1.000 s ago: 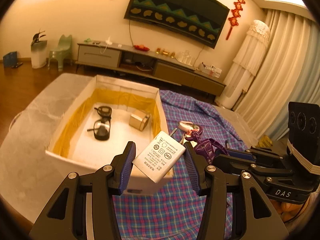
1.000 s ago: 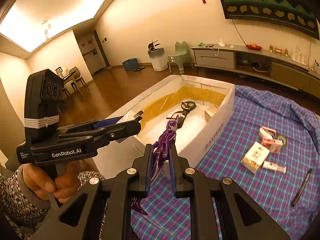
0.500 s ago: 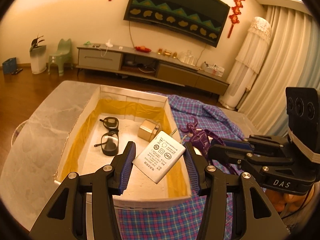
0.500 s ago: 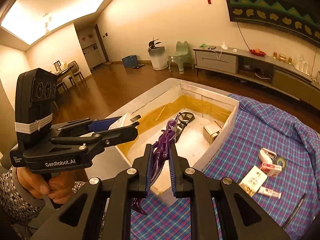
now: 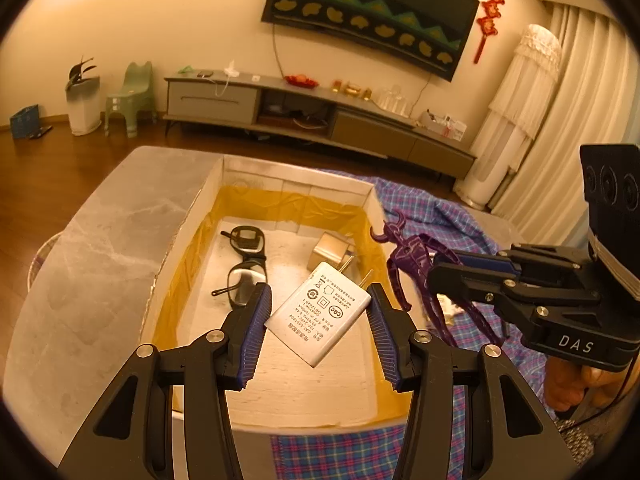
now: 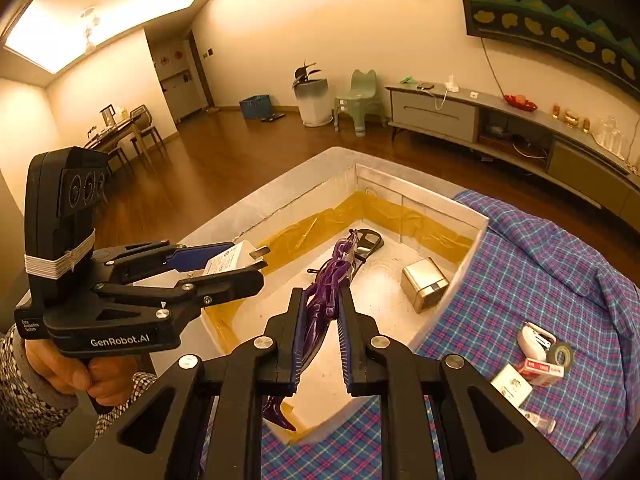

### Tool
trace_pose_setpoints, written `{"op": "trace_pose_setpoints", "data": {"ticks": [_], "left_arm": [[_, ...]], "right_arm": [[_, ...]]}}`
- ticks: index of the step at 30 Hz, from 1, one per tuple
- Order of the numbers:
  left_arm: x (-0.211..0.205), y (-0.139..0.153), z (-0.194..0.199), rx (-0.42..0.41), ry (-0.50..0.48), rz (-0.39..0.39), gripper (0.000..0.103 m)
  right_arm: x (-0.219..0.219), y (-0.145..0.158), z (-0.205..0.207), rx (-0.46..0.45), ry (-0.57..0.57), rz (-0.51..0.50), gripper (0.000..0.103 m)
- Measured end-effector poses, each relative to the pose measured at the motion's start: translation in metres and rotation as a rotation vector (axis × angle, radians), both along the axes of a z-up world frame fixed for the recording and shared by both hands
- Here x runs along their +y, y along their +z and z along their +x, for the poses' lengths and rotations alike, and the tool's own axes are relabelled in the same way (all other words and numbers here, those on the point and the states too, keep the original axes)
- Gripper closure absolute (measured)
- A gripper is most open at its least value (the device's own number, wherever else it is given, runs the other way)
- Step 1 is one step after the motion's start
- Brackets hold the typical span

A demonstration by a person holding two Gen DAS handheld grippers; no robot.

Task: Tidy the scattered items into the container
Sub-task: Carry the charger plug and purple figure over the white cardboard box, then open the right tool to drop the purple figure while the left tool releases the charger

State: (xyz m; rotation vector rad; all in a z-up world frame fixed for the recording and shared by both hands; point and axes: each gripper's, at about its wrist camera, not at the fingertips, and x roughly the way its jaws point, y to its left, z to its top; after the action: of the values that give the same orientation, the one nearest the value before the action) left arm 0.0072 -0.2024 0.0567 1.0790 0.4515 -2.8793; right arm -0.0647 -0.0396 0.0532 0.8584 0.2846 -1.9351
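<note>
While the left gripper (image 5: 318, 316) pinches a white charger (image 5: 319, 315) above the box (image 5: 294, 179), the right gripper (image 6: 320, 320) clamps a purple toy (image 6: 326, 292) beside it.

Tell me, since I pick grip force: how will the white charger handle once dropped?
The white charger looks rigid and light, its smooth shell likely slippery in the left claw. Flat-sided, it should land without rolling in the box.

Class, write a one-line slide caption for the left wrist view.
Left gripper holds a white charger over the open box; right gripper brings a purple figure alongside.
</note>
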Motion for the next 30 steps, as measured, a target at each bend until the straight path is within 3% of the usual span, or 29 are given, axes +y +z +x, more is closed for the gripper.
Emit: {"op": "trace_pose_setpoints", "data": {"ticks": [30], "left_arm": [[-0.031,-0.061,-0.038,-0.248,-0.051,-0.08,0.052]], "right_arm": [[-0.093,-0.062,-0.066,-0.057,0.024,0.295,0.086]]}}
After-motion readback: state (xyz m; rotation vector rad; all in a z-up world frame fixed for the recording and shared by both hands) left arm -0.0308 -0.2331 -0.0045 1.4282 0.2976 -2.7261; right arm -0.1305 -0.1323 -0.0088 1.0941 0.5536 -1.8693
